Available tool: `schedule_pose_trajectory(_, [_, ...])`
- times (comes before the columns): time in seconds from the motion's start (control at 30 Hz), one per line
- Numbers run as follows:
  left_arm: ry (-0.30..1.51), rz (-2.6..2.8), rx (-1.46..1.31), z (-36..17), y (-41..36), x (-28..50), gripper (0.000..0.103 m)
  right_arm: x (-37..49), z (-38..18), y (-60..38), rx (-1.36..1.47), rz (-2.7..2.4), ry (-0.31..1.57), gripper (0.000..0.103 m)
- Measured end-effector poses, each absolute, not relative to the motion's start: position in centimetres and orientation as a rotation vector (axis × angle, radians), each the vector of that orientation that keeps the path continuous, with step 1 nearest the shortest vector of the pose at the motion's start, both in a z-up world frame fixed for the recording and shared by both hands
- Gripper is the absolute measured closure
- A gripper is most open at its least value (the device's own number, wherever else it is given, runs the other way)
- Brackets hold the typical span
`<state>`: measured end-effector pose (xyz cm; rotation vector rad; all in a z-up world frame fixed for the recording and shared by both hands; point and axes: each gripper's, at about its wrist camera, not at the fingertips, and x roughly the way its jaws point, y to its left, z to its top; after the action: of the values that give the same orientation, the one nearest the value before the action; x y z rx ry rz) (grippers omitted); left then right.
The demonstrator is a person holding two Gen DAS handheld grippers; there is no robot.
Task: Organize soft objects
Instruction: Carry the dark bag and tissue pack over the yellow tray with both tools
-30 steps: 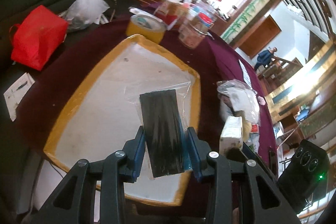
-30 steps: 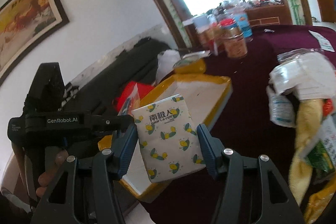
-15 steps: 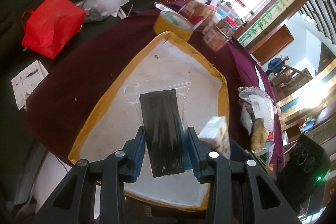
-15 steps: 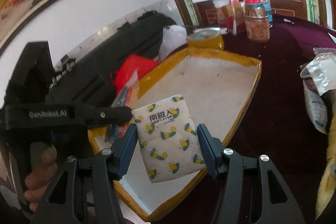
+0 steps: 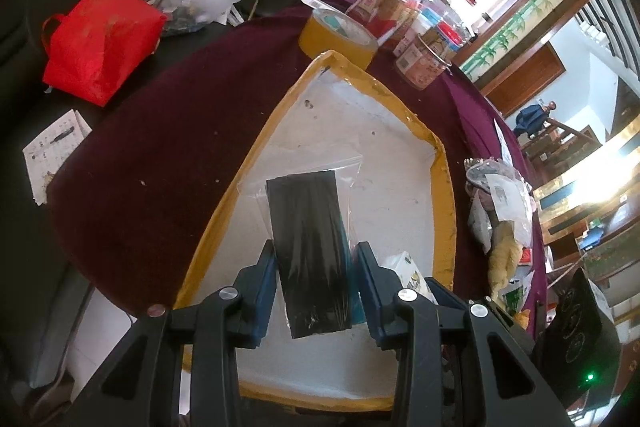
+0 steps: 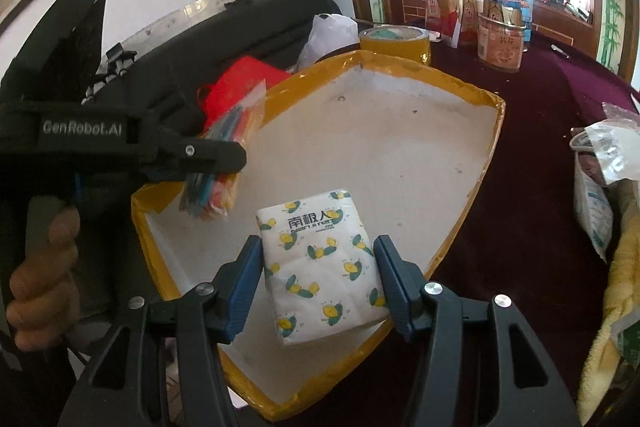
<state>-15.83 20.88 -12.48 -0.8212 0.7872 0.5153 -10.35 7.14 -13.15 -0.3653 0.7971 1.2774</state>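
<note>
left gripper (image 5: 316,283) fingers clamped on clear bag of black sheets (image 5: 308,251), long axis toward 12 | right gripper (image 6: 320,279) fingers gripping white lemon-print tissue pack (image 6: 320,267) | both above yellow-rimmed white tray (image 6: 400,155), tray floor directly beneath

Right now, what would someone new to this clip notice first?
Both grippers are loaded over the yellow-rimmed white tray: the right gripper is clamped on a tissue pack printed with yellow birds, and the left gripper on a clear bag of black strips. Behind the tray stands a tape roll on the maroon tablecloth.
</note>
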Motion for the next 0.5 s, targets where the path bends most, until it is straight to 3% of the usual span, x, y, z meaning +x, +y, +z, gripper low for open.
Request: schedule_pose_trajectory(0.5, [0.819,0.541,-0.757,-12.08,20.4,-15.48,0.063,-10.21,-13.06,6.23,-0.318,1.304,0.805,0.047])
